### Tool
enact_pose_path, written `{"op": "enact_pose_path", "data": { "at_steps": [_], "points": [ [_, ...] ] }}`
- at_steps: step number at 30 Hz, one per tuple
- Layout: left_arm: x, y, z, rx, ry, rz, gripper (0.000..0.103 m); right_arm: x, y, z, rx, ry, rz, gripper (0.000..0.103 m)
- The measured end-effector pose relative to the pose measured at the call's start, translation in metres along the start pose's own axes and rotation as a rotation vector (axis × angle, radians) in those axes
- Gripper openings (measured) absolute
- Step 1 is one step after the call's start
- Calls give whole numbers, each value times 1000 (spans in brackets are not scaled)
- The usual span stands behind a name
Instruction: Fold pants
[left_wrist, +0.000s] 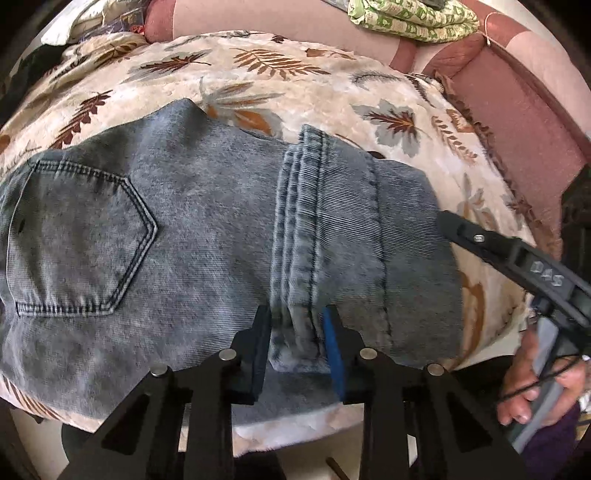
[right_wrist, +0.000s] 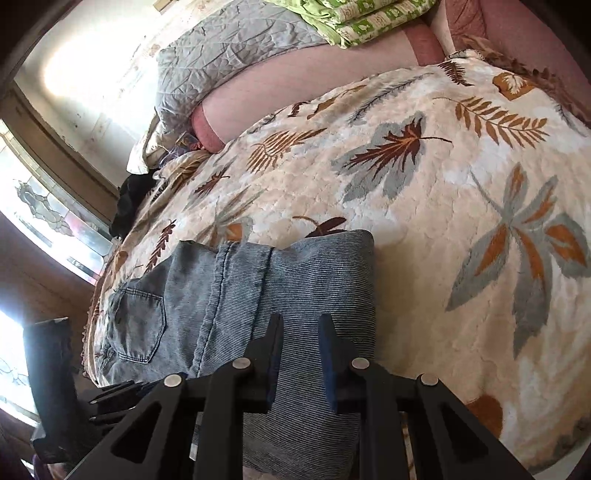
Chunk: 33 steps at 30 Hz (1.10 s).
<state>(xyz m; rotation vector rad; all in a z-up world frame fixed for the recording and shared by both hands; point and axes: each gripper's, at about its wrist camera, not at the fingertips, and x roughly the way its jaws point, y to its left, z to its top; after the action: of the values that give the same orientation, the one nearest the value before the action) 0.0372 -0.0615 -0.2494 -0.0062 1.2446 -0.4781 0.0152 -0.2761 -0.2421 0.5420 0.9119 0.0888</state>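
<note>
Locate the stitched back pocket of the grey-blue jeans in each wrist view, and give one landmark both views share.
Left wrist view: the stitched back pocket lies at the left, on the grey-blue denim jeans, well left of the left gripper.
Right wrist view: the pocket sits lower left, small, left of the right gripper.
Shared landmark: the folded green-and-white patterned cloth at the top edge.

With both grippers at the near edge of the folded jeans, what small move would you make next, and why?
Probably lift the near edge and carry it toward the far side. The left gripper pinches the hem of the jeans, and the right gripper is closed on the fold beside it.
</note>
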Motion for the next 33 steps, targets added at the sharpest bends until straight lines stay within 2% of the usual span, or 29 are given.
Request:
{"op": "enact_pose_path", "data": {
  "at_steps": [2,3,4,6,9,11,17,21,24,27,33],
  "points": [
    [-5,2,-4,-21,7,-13,33,0,1,-1,-8,3,-1,23],
    [-6,3,-5,-24,9,-14,41,0,2,-1,-14,0,-5,23],
    [-8,3,-7,-24,7,-3,53,0,2,-1,-17,-1,-5,23],
    [-10,3,-12,-16,-4,21,62,0,3,-1,-16,1,5,23],
    [-8,0,-19,17,7,-2,62,2,4,-1,-27,8,-3,23],
    [-3,1,-19,13,13,7,62,2,5,-1,-28,10,0,23],
    [2,8,-17,0,-4,-40,61,2,4,-2,-30,13,-9,23],
    [2,2,-15,26,0,-70,49,3,6,-2,-33,15,-7,23],
    [4,2,-16,28,-1,-70,48,3,12,-3,-57,14,13,23],
    [3,7,-15,1,0,-91,42,6,17,-5,-80,23,0,23],
    [0,3,-14,15,-16,-70,30,11,15,-6,-72,46,6,23]
  ]
}}
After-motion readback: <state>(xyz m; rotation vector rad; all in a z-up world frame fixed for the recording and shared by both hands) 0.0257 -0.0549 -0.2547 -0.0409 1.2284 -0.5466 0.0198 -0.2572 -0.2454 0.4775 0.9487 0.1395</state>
